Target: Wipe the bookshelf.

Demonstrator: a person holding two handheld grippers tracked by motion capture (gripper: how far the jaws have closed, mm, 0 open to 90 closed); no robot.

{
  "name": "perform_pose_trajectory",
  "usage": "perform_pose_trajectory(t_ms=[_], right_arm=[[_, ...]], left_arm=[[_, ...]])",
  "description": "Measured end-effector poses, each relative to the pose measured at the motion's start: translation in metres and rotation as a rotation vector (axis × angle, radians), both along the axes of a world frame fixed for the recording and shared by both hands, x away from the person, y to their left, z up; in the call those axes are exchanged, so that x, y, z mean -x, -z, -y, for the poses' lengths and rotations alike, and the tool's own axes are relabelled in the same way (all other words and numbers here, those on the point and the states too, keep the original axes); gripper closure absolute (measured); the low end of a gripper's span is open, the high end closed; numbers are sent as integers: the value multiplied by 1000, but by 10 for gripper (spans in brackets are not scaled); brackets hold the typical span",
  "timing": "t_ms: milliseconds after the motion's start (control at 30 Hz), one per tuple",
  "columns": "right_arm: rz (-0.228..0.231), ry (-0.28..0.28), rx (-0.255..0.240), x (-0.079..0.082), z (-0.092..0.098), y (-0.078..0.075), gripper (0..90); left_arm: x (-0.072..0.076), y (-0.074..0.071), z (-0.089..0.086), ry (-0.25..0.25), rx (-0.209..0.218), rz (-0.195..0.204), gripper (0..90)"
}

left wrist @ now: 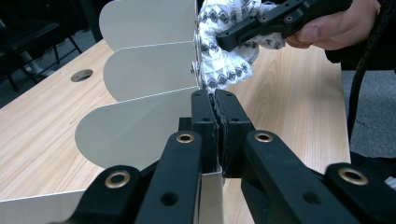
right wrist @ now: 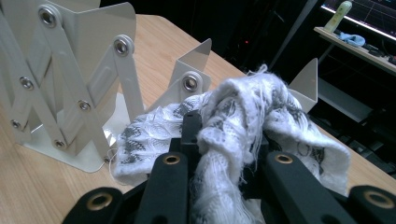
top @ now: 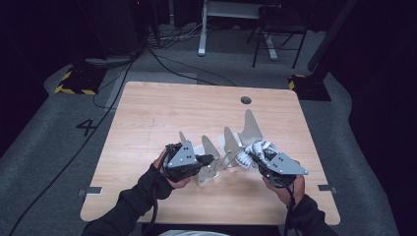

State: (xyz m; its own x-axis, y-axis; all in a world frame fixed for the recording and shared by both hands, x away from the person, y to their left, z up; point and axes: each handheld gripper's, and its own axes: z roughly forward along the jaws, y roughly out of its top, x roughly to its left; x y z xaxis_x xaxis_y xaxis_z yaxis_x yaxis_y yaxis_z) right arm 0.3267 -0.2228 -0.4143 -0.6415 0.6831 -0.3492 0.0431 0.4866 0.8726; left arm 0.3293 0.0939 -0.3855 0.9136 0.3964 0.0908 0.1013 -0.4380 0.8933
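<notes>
Beside the rack [top: 231,147], the right claw [top: 252,158] tilts, gripping cloth [top: 258,150].

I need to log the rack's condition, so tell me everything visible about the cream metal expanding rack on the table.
The cream metal expanding rack stands upright on the light wooden table, near its front edge. It looks like painted sheet metal: several thin divider plates with rounded tops, joined by riveted scissor-like cross bars, on a flat foot. It is spread open. The left gripper is shut on one plate's edge. The white patterned knitted cloth, clamped in the right gripper, lies against the rack's end.
</notes>
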Motion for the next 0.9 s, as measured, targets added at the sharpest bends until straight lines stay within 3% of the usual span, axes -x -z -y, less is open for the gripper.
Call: perform_pose_trajectory(t_ms=[100,233,333,433,500,633,733,833,867,900], right_arm=[[10,-6,2,4,3,-3,767],[6,28,-47,0,16,-13,766],[28,88,-73,-2,28,-18,767],[45,96,-136,4,37,-23,767],[74,65,-109,11,31,-26,767],[86,-23,-85,20,8,-27,766],[79,-97,-71,24,-17,-25,767],[62,-195,-27,29,-48,-18,771],[62,-195,-27,29,-48,-18,771],[53,-233,-5,31,-58,-13,774]], left_arm=[[0,1,0,4,7,0,884],[0,1,-1,4,10,2,885],[0,1,-1,5,7,1,884],[0,1,0,3,9,4,884],[-1,1,0,5,17,-1,884],[-1,2,0,5,21,-4,885],[-1,2,-1,9,26,-9,886],[-1,2,-1,8,26,-7,886],[-1,2,-1,8,26,-7,886],[-1,2,-1,10,27,-8,886]])
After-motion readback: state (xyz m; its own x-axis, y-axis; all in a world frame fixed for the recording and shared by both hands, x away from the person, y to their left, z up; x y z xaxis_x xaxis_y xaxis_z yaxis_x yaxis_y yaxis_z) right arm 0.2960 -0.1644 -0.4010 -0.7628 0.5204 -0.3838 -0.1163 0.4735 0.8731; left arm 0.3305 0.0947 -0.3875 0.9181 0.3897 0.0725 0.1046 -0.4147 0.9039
